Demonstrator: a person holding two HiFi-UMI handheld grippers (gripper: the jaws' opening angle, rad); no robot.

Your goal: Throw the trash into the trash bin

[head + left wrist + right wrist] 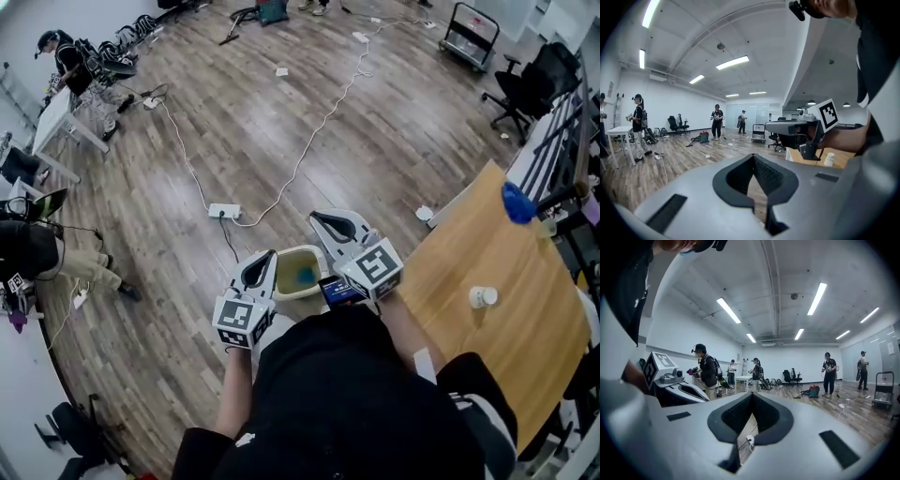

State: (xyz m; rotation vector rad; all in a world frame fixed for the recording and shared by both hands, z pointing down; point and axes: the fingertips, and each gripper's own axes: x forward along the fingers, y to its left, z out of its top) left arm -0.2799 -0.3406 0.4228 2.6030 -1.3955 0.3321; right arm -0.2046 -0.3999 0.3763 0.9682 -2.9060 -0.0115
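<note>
Open office, wood floor (281, 141). Counter (469, 253) on the right. Trash bin (298, 272) is on the floor below, between left gripper (262, 260) and right gripper (324, 221). Both are closed and empty. White cup (483, 297) on counter, likely trash, is nearer the right gripper.

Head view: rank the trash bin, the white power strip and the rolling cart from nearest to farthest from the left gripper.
1. The trash bin: on the floor just right of the left gripper.
2. The white power strip: on the floor ahead, slightly to the left.
3. The rolling cart: far across the room, upper right.
</note>
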